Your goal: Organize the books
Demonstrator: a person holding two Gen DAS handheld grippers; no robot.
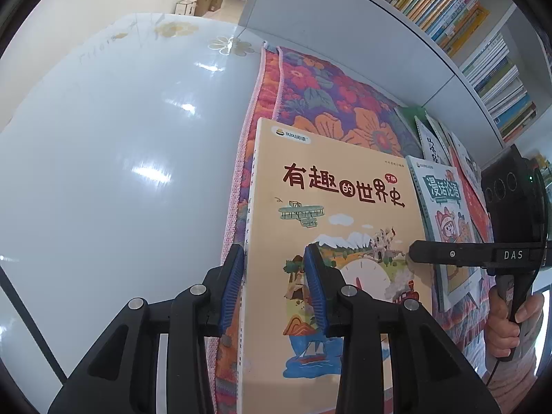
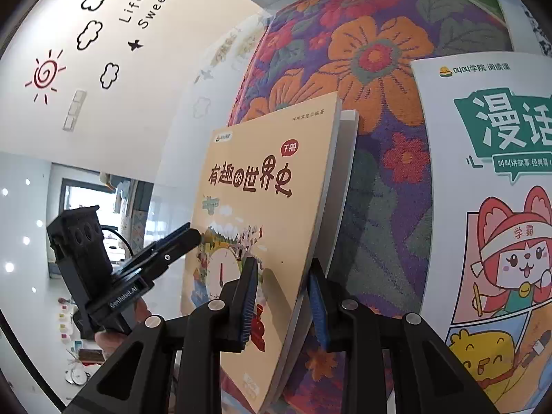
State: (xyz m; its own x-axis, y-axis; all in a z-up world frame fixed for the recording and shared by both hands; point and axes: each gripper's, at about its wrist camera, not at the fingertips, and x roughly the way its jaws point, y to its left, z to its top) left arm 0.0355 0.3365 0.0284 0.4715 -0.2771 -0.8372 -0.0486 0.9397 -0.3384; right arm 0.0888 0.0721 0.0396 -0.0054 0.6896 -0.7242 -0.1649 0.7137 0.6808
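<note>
Left gripper and right gripper both pinch the orange book, upright on the floral cloth; release evenly, advised.

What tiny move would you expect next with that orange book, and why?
Likely ease the orange book down flat onto the floral cloth, then let go. The left gripper and right gripper straddle its opposite edges, it looks tilted rather than flat, and bare cloth lies beside the teal book.

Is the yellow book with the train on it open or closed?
Closed. The yellow book shows only its front cover, its pages together at the edge, gripped between the fingers on both sides.
</note>
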